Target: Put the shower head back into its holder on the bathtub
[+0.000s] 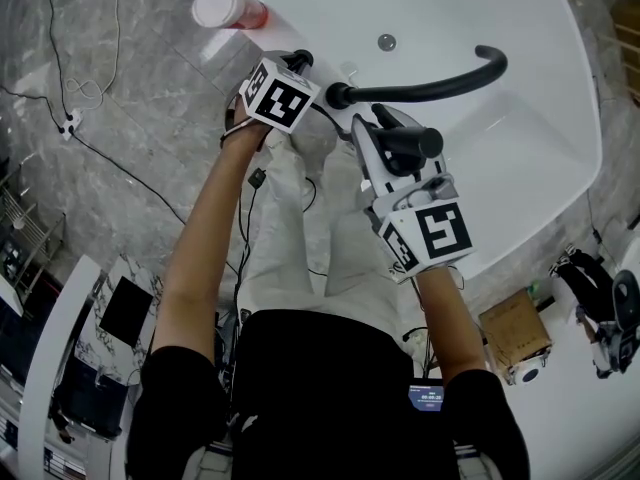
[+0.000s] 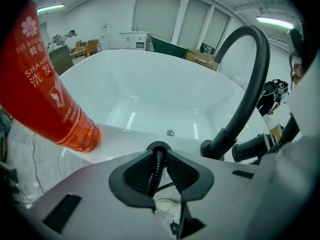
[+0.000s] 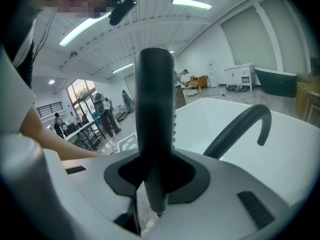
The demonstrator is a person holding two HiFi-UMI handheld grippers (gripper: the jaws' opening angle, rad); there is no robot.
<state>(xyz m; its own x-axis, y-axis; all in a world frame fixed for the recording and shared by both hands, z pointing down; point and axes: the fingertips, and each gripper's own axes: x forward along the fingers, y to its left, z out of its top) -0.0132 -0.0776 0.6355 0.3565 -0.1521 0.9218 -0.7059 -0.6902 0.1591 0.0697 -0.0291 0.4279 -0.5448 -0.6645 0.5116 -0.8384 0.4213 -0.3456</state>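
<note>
Shampoo bottle (image 2: 45, 84) cut off by left frame edge, hose (image 2: 156, 171) end hidden behind fingers (image 2: 132, 176)

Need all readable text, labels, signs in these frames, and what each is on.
"SHAMP…": white print on the red bottle, left gripper view; the rest runs out of sight.
"洗发": below it on the same bottle, under a white flower logo.
Small lines above and below these: too blurred to read.
Marker cubes: black-and-white patterns, no words.
Small screen at the person's waist: too small to read.
</note>
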